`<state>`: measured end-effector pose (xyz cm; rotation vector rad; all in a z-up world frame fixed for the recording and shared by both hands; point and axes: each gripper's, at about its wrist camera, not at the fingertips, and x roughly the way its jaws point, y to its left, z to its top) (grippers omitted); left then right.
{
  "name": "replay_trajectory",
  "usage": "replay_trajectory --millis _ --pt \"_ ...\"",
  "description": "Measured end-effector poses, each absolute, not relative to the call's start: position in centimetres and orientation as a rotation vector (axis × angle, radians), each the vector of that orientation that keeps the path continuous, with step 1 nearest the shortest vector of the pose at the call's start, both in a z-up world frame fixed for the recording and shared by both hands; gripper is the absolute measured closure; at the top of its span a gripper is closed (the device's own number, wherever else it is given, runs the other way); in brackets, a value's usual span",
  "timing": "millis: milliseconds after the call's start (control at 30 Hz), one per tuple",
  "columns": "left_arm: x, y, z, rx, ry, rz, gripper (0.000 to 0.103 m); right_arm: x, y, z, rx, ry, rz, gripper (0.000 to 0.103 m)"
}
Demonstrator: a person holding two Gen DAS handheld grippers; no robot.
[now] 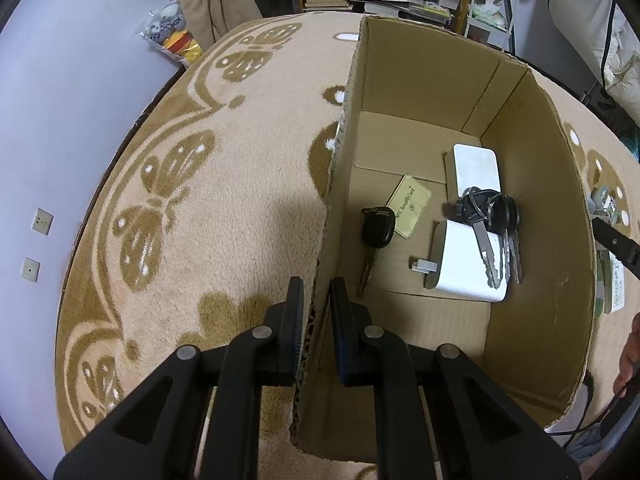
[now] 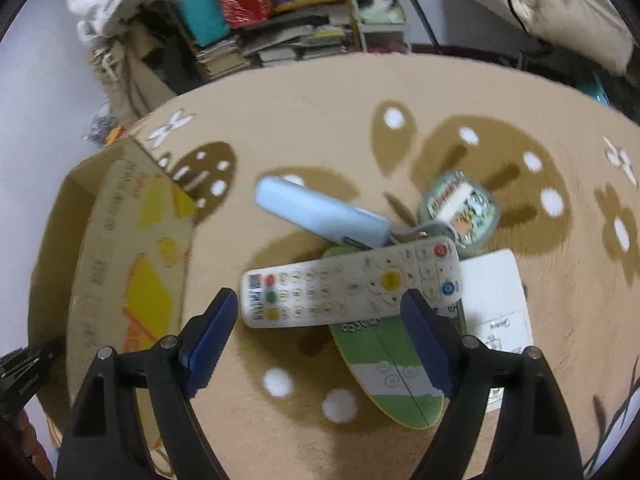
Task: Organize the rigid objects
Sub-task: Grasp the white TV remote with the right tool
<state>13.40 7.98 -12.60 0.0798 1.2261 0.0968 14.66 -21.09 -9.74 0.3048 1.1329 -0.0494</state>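
Note:
My left gripper (image 1: 317, 312) is shut on the near wall of the cardboard box (image 1: 344, 128). Inside the box lie a black car key (image 1: 376, 230), a beige smart card (image 1: 412, 206), two white chargers (image 1: 468, 266) and a bunch of keys (image 1: 492, 220). In the right wrist view my right gripper (image 2: 316, 320) stands open just above a white remote (image 2: 352, 282). The remote lies across a green and white remote (image 2: 390, 364), beside a light blue case (image 2: 320, 212), a round printed tin (image 2: 460, 206) and a white leaflet (image 2: 496, 296). The box (image 2: 120, 264) stands at the left.
Everything sits on a beige rug with brown butterfly patterns (image 1: 192, 184). Shelves with books and bags (image 2: 256, 8) stand behind it. A snack bag (image 1: 172, 34) lies by the wall. A person's hand (image 1: 630, 352) shows at the right edge of the left wrist view.

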Motion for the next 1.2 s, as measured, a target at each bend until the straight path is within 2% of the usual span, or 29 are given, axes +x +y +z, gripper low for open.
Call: replay_trajectory --millis 333,600,1033,1200 --pt "13.4 8.0 -12.6 0.083 1.226 0.098 0.091 16.9 -21.8 -11.0 0.334 1.15 -0.189 0.014" --pt "13.4 8.1 -12.5 0.083 1.226 0.097 0.09 18.8 -19.4 -11.7 0.202 1.218 -0.355 0.014" --pt "13.4 8.1 -12.5 0.08 1.226 0.098 0.09 16.9 -17.4 -12.6 0.057 1.283 -0.513 0.014" --pt "13.4 8.0 -12.6 0.083 1.225 0.098 0.09 15.1 -17.4 -11.7 0.107 1.224 -0.517 0.014"
